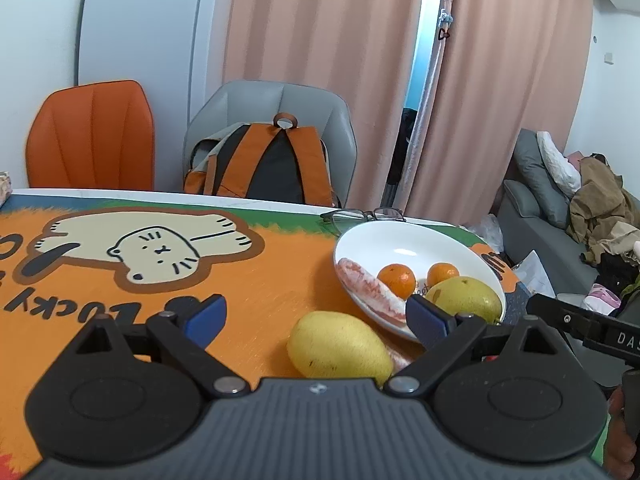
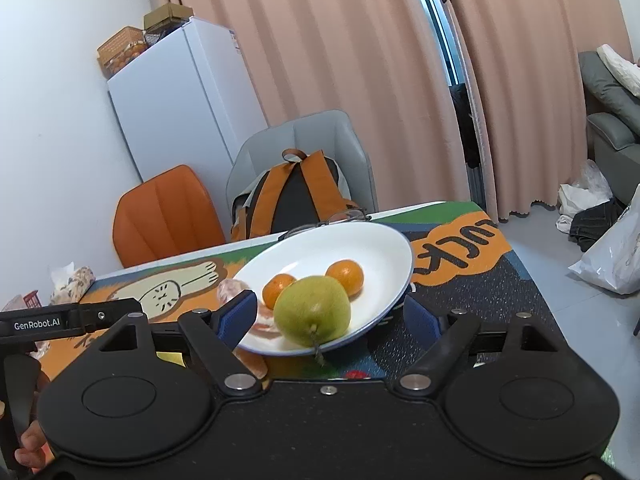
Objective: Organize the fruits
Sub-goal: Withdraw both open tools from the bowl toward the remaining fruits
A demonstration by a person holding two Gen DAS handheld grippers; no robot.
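Fruit sits mostly in the white plate near the table's corner — two small oranges side by side, a green pear in front of them with its stem pointing over the near rim, and a peeled pink pomelo wedge lying along the plate's left side. One yellow pear lies outside it, on the orange cartoon-cat tablecloth, just beside the plate's near-left edge, with another pink wedge tucked close against it.

Both claws are spread wide and grip nothing. The left gripper hangs low over the cloth, the yellow pear lying between its blue pads, though untouched by either. The right gripper faces the plate from the front, its fingers straddling the near rim and the green pear.

A pair of glasses rests just behind the plate. Beyond the table stand an orange chair and a grey chair holding an orange-and-black backpack, with pink curtains behind.
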